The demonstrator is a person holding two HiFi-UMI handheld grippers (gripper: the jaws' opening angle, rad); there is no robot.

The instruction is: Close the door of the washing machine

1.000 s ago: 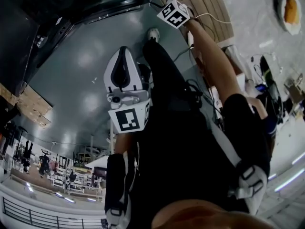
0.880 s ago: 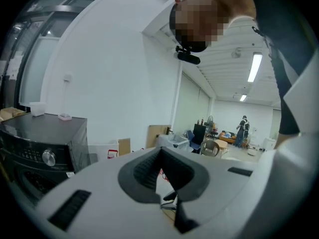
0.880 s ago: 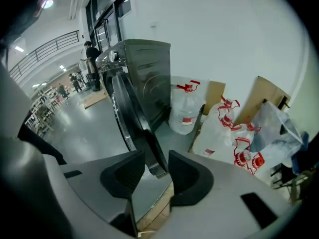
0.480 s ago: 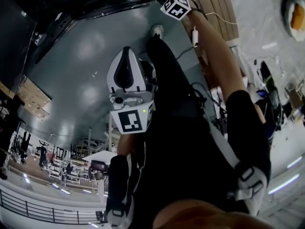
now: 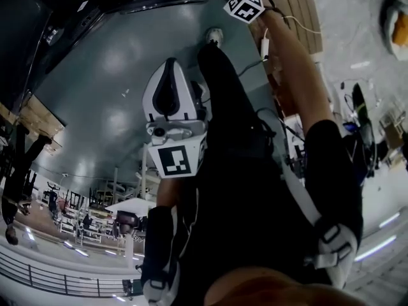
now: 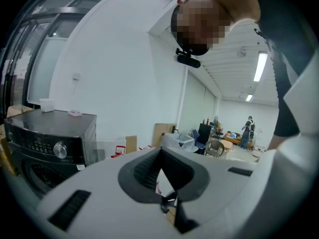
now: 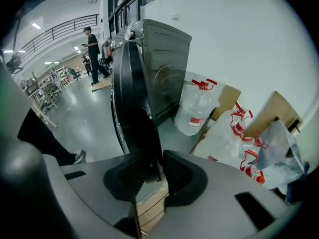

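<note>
Where it is held close to the person's body, the left tool (image 5: pixel 169 64) is clenched on nothing, its smooth white shells meeting at the tips around a teardrop of black padding. Further out, the right tool (image 7: pixel 154 169) grips the thin dark rim of the round door (image 7: pixel 130 93) between ribbed black pads, its jaws having just been closing. The door stands swung open, edge-on, from the boxy grey metal washing machine (image 7: pixel 167 71). Beyond sit a clear plastic water jug (image 7: pixel 195 112) with a red handle and flat cardboard (image 7: pixel 276 109) against the white wall (image 7: pixel 239 34).
</note>
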